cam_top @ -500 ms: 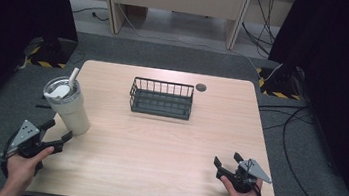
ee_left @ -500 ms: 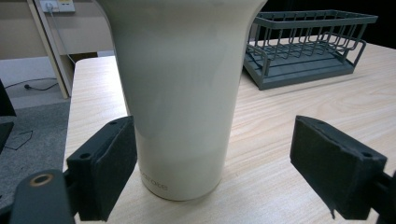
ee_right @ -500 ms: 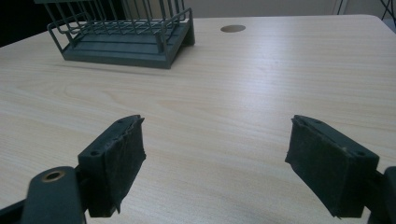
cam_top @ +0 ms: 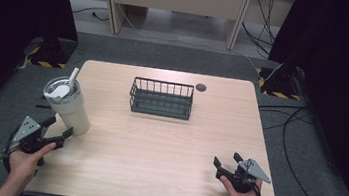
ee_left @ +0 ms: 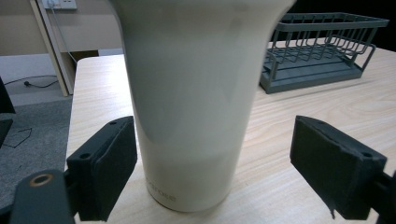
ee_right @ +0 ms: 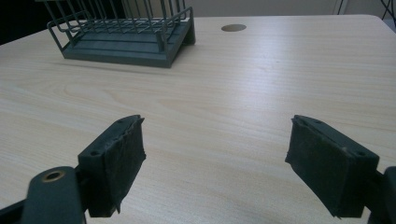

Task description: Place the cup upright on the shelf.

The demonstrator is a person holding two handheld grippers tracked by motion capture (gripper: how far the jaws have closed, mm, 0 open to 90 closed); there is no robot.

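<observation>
Left gripper (cam_top: 58, 127): jaws wide apart, straddling the base of the tumbler (cam_top: 69, 107); nothing gripped yet.
Jaw clearance: in the left gripper view one pad sits just beside the tumbler (ee_left: 196, 98) wall, while the other stands well clear.
Tumbler position: upright near the left edge of the table (cam_top: 162, 177), lid and straw (cam_top: 72, 76) on top.
Risk, uneven closure: the near pad probably contacts first and pushes the tumbler sideways.
Risk, tipping: a grip this low on a tall, tapered body may let it lean or slip.
Right gripper (cam_top: 225, 165): jaws open, empty, resting near the front right of the table.
Wire basket (cam_top: 161, 98): well apart, mid-table.
</observation>
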